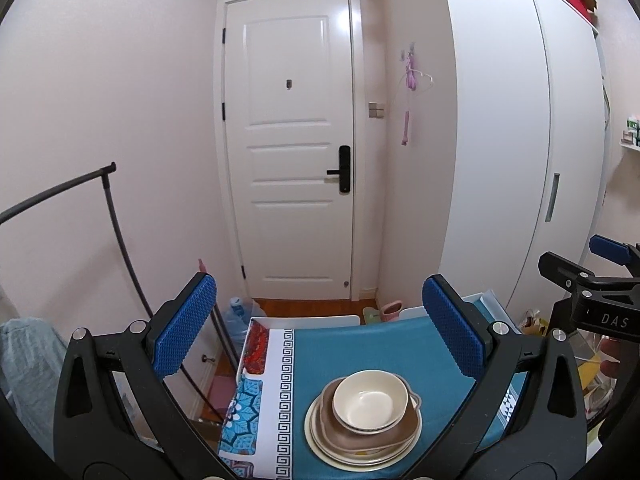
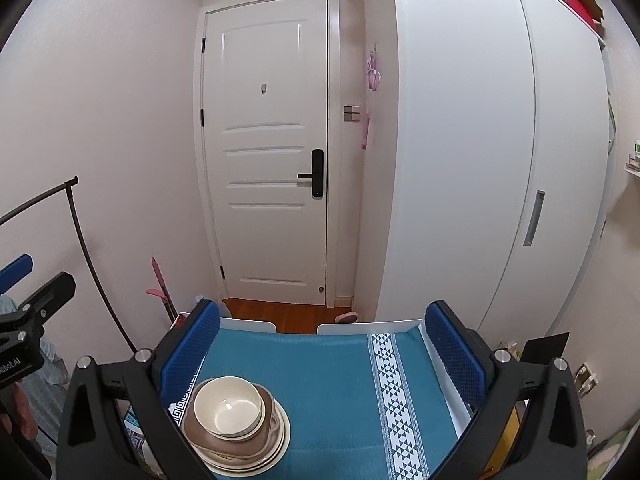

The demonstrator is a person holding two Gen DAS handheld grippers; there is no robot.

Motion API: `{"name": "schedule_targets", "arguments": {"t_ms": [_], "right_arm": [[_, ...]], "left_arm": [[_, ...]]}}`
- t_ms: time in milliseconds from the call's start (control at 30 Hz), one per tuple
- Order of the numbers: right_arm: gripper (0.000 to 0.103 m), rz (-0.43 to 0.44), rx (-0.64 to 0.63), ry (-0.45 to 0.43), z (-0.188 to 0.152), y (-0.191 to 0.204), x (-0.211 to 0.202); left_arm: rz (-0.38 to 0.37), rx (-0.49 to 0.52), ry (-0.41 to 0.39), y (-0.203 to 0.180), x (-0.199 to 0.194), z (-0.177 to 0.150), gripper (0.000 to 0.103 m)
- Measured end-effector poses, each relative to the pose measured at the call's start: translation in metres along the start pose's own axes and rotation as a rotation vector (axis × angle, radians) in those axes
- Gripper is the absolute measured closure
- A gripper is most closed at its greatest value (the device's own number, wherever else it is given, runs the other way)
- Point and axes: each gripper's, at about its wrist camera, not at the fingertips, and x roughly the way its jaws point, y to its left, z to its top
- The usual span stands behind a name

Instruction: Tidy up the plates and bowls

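A stack of dishes stands on a table with a teal cloth [image 1: 360,344]: a cream bowl [image 1: 370,402] on top, a brown square dish [image 1: 340,434] under it, and cream plates [image 1: 320,446] at the bottom. The stack also shows in the right wrist view, with the bowl [image 2: 228,404] low on the left. My left gripper [image 1: 320,330] is open and empty, above and behind the stack. My right gripper [image 2: 323,356] is open and empty, to the right of the stack.
A white door [image 1: 296,140] and a white wardrobe [image 1: 500,140] stand beyond the table. A black clothes rack [image 1: 116,220] stands at the left. A water bottle [image 1: 240,316] sits on the floor. White chair backs [image 2: 368,326] line the table's far edge.
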Motion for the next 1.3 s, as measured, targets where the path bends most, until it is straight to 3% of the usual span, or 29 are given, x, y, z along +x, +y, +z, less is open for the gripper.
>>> {"name": "schedule_targets", "arguments": {"t_ms": [1300], "right_arm": [[0.001,-0.002,0.006,-0.003,0.008,0.002,0.007]], "left_arm": [[0.017,-0.011,-0.016,0.003,0.01,0.002,0.0]]}}
